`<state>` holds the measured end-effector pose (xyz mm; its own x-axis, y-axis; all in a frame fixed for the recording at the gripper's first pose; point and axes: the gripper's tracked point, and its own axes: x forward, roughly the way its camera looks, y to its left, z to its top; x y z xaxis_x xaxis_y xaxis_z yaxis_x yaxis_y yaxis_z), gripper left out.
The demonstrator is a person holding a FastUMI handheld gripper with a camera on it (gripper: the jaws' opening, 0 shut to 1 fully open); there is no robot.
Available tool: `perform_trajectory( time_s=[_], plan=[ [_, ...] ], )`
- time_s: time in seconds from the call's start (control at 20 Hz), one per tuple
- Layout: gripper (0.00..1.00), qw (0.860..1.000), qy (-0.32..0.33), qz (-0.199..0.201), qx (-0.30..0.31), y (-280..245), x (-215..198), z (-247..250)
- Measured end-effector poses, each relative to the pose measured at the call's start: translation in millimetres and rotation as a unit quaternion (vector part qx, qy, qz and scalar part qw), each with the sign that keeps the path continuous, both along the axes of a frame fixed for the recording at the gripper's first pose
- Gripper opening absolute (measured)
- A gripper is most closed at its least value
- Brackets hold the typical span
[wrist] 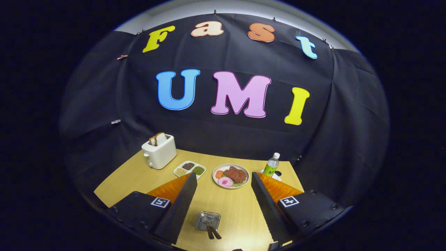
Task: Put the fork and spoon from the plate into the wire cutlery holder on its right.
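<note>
Holder (207,220) near front edge of counter (233,205), low between tool (223,195) fingers; two dark handles (212,232) stick out of it toward front edge, so fork and spoon judged already in holder, heads hidden inside mesh

Tool spread wide, pinching nothing, raised well above counter

Plate (230,176) with food farther back, mid-counter; no cutlery seen on it

Toaster (159,151) at back left corner, bottle (271,165) at back right

Task looks done; nothing left but pulling away
</note>
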<state>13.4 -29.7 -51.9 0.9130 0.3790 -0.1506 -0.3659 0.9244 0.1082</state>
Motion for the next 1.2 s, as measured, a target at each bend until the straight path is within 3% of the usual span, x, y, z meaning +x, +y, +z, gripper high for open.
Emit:
perform_trajectory(
  time_s=[0.25,0.65,1.2],
  plan=[
    [0.97,0.998,-0.052,0.046,-0.001,4,-9,5],
    [0.97,0.991,-0.074,0.111,-0.021,19,-20,-4],
    [0.99,0.988,-0.093,0.124,-0.023,8,-18,2]
  ],
)
